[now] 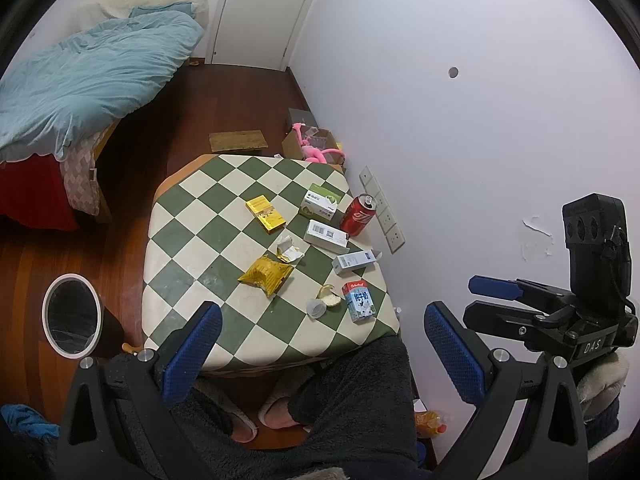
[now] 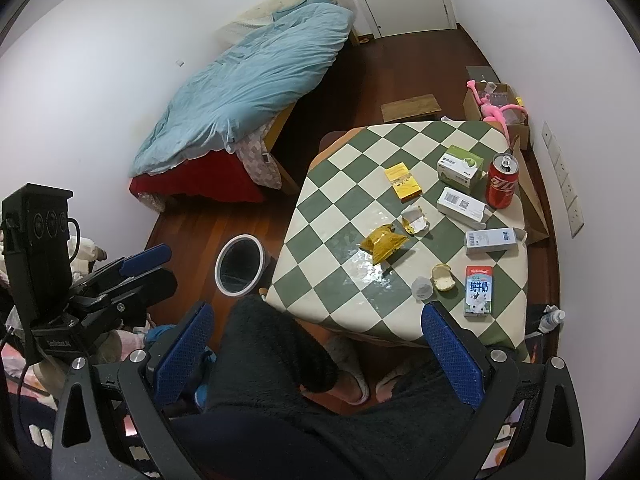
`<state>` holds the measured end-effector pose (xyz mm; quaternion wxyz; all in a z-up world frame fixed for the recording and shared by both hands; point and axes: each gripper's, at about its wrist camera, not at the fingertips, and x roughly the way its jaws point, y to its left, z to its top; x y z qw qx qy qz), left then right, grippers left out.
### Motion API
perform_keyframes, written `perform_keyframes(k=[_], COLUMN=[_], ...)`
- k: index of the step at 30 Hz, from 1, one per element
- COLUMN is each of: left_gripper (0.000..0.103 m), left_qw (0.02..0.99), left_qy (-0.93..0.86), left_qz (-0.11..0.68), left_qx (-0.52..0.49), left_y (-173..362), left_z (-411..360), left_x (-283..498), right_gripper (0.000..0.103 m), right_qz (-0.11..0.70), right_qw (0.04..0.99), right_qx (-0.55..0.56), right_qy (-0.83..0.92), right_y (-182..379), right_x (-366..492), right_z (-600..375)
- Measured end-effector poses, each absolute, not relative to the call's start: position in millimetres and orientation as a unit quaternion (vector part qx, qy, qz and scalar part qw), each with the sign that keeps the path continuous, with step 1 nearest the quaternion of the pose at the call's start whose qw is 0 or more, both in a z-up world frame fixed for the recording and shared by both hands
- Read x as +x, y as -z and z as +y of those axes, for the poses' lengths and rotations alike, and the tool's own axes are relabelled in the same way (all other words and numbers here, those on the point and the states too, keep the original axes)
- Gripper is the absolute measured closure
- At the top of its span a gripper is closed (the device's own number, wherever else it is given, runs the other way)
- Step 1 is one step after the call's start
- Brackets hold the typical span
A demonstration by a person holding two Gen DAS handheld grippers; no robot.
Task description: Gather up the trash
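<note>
Trash lies scattered over the checkered table (image 1: 188,216): a crumpled yellow wrapper (image 1: 266,274) near the middle, a torn paper scrap (image 1: 289,249) just beyond it, a gold box (image 1: 265,213) farther back, and at the near right a milk carton (image 1: 359,301) beside a bun piece (image 1: 330,296) and a small clear cup (image 1: 316,307). A red can (image 1: 359,215) stands upright by the wall edge, with three white boxes near it. The bin (image 1: 71,315) sits on the wood floor left of the table, its mouth open. Both grippers hang above the person's dark-trousered knees, short of the table: the left gripper (image 1: 324,348) with jaws spread wide and empty, the right gripper (image 2: 318,350) likewise agape, holding nothing.
</note>
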<state>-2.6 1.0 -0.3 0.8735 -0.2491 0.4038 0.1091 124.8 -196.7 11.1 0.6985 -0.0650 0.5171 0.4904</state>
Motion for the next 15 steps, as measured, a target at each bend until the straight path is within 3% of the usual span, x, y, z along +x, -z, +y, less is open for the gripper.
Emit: perform_keyframes(k=[15], left_gripper=[0.0], left_qw=[0.874], left_qy=[-0.108], left_qz=[0.403], left_qx=[-0.249], left_y=[0.0], left_z=[1.9], left_x=[-4.0], right_gripper=[0.0], right_qz=[0.517], right_qw=[0.698], right_qx=[-0.066], right_qy=[-0.492], right_y=[-12.9], right_x=[123.8], right_z=[-192.3])
